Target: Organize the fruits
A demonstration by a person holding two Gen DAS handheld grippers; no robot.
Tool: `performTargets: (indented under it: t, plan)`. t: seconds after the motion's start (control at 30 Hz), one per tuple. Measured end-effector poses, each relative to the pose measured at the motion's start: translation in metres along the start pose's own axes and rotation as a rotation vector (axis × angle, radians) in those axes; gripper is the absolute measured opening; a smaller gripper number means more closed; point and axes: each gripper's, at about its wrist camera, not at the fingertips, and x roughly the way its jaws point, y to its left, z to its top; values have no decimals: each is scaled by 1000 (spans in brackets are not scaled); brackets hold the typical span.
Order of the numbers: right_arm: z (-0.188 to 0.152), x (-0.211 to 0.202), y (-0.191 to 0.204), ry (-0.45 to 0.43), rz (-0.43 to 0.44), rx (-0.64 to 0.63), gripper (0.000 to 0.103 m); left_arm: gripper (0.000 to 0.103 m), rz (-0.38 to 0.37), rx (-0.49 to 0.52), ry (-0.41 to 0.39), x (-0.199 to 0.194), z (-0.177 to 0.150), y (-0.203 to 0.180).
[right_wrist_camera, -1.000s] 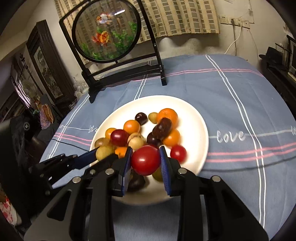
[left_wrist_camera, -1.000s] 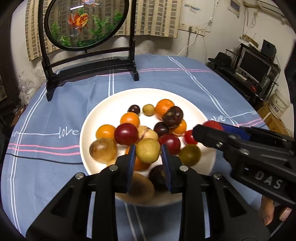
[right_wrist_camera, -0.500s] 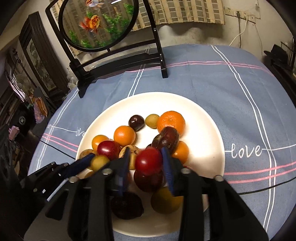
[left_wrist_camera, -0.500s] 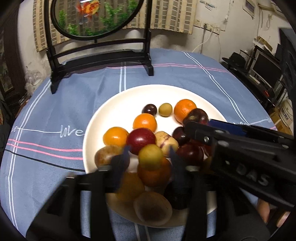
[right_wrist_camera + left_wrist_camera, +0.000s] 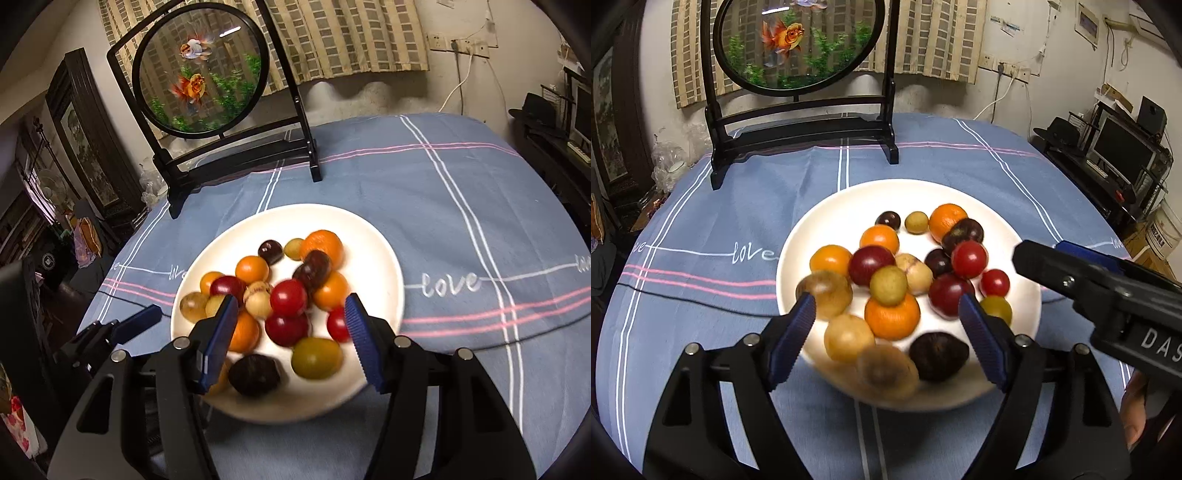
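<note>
A white plate [image 5: 831,214] [image 5: 373,240] on the blue tablecloth holds several small fruits: oranges, red, dark purple, green and tan ones. My left gripper [image 5: 888,332] is open and empty above the plate's near edge. A small green fruit [image 5: 888,285] rests on top of an orange [image 5: 892,315] in the pile. My right gripper [image 5: 290,341] is open and empty over the plate's near side. A red fruit [image 5: 289,297] [image 5: 969,258] sits on top of the pile. The right gripper's arm [image 5: 1108,291] shows at the right of the left wrist view.
A round goldfish screen on a black stand [image 5: 798,48] [image 5: 201,74] stands behind the plate. The tablecloth [image 5: 701,229] has white and pink stripes. Shelves with a monitor [image 5: 1123,147] stand to the right of the table, dark furniture [image 5: 74,147] to the left.
Both grippers opened. The left one let go of the green fruit and the right one let go of the red fruit; both fruits now lie on the pile. Both grippers drew back.
</note>
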Motion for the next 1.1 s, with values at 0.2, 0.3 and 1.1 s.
performTargets:
  t: [0.2,0.3,1.1]
  plan:
    - [-32,-20,-9,13,-75,6,61,94,8,-8,14,-19,-26,-5]
    - [-52,-28,-13,28,-132,-9,62,94,30,14,29,-24,-38,-8]
    - [-113,-47,-27,78,-288,-64,62,94,79,2,35,-59,-81,-4]
